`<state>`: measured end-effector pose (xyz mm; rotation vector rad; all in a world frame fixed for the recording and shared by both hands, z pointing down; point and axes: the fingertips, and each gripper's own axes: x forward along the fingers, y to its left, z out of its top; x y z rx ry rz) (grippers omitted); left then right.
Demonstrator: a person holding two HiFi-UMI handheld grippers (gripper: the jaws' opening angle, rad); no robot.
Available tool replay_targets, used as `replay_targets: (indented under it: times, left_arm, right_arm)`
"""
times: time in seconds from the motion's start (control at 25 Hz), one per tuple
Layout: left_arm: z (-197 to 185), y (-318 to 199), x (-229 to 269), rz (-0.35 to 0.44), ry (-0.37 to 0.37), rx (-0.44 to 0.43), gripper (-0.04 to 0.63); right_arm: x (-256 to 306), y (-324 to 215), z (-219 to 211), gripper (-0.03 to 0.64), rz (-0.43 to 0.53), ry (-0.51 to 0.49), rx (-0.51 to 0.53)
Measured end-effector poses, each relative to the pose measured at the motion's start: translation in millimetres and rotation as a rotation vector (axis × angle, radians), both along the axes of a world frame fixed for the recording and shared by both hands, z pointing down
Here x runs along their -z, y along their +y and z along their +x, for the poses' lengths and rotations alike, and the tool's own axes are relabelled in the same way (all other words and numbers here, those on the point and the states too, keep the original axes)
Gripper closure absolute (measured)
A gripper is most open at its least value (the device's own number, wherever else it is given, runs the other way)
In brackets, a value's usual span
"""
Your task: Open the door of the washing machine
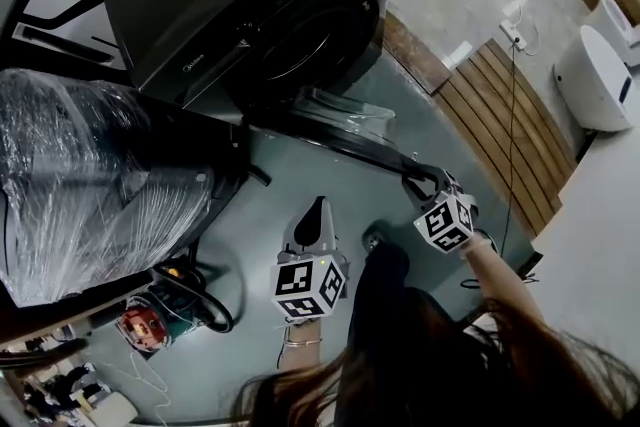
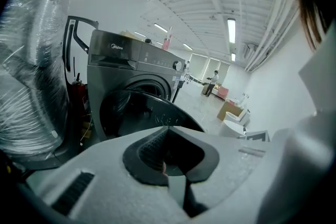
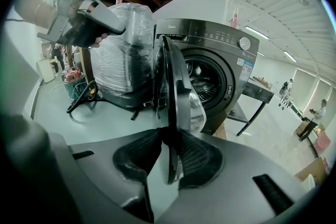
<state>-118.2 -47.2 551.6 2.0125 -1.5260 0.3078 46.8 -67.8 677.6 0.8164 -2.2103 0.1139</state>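
Observation:
The black front-loading washing machine (image 1: 260,5) stands at the top of the head view, its round door (image 1: 345,120) swung out towards me. My right gripper (image 1: 418,177) is shut on the door's outer edge. In the right gripper view the door rim (image 3: 176,86) runs upright between the jaws of the right gripper (image 3: 168,139), with the open drum (image 3: 210,73) behind it. My left gripper (image 1: 318,205) hangs apart, left of the door, holding nothing. Seen from the left gripper view, the left gripper (image 2: 167,129) has its tips together and faces the open door (image 2: 152,110).
A large item wrapped in clear plastic (image 1: 90,175) stands left of the machine. A red device with a black hose (image 1: 145,325) lies on the floor below it. Wooden boards (image 1: 510,115), a cable and white appliances (image 1: 595,75) are at the right.

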Motion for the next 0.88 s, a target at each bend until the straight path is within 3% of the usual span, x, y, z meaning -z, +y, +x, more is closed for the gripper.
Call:
replay_targets:
  times: [0.88]
  left_arm:
    - [-12.8,94.3,4.7,0.039,0.013,-0.062,0.581]
  right_arm:
    - [-4.4,72.5,-40.2,0.526,0.000,-0.016,-0.188]
